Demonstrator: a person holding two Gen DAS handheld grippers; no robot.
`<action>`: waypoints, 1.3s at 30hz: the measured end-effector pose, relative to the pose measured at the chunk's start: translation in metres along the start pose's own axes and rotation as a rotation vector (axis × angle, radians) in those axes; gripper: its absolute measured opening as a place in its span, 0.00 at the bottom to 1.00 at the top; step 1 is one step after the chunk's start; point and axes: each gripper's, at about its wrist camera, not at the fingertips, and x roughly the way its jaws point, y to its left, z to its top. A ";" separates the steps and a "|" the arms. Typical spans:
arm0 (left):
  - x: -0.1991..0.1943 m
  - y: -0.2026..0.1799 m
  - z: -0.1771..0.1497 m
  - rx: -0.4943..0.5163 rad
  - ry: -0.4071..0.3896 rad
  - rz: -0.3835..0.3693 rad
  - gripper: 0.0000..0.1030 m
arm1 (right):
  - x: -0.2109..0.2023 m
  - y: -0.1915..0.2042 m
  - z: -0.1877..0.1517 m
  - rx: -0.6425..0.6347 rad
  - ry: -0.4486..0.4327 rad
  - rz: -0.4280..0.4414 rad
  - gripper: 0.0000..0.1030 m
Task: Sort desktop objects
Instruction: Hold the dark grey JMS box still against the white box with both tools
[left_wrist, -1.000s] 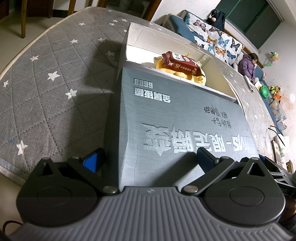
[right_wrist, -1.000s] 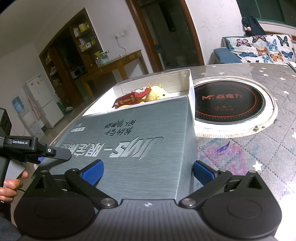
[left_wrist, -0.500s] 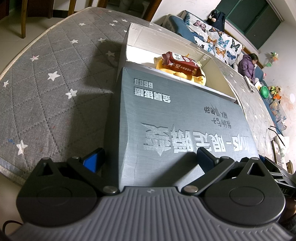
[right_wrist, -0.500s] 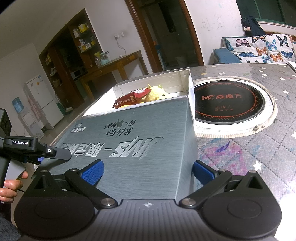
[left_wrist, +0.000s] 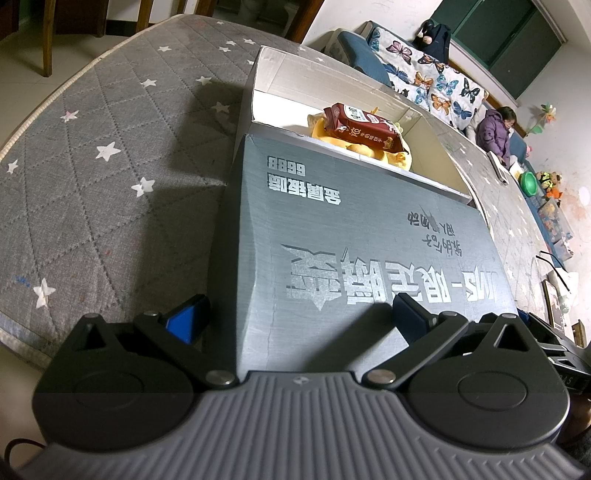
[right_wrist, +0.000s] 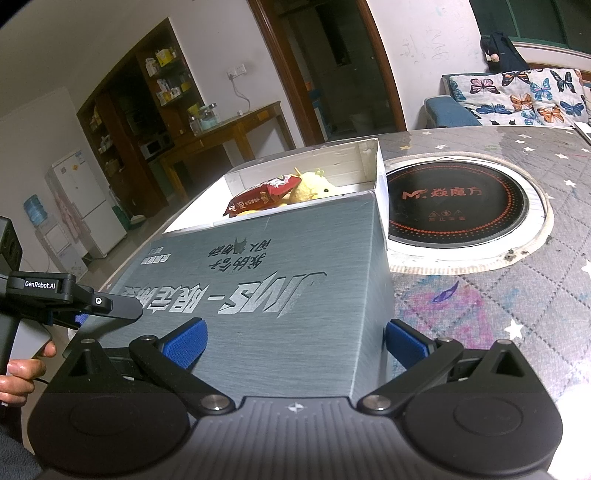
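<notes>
My left tongs (left_wrist: 295, 319) stand wide open, the fingers straddling the near left corner of the grey lid (left_wrist: 354, 258): one blue pad (left_wrist: 183, 325) hangs off the lid's left side over the quilted star cloth (left_wrist: 92, 177), the other lies over the lid's top. They hold nothing that I can see. My right tongs (right_wrist: 293, 341) are spread just as wide across the lid's near right corner, one pad (right_wrist: 184, 345) above the top face and the other out past the right-hand edge; whether either pad touches the cardboard I cannot tell.

The lid sits part-way over the white box (right_wrist: 365, 162), covering the end nearest my tongs and leaving the far end uncovered. In that open end, straight ahead of both tongs, lies a red snack packet (left_wrist: 364, 127) on top of a yellow plush toy (right_wrist: 314, 190).

Ahead and to the right of my right tongs, beside the box, a round black cooktop (right_wrist: 454, 201) is set into the table. My left hand (right_wrist: 22, 373) grips its handle at the left edge of the right view.
</notes>
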 end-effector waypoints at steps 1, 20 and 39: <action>0.000 0.000 0.000 0.000 0.000 0.000 1.00 | 0.000 0.000 0.000 0.000 0.000 0.000 1.00; 0.000 -0.001 0.000 0.000 0.001 0.003 1.00 | 0.000 -0.002 -0.001 0.002 -0.005 0.004 1.00; 0.000 -0.001 0.000 -0.001 0.002 0.003 1.00 | -0.001 0.000 -0.002 0.011 -0.009 0.001 1.00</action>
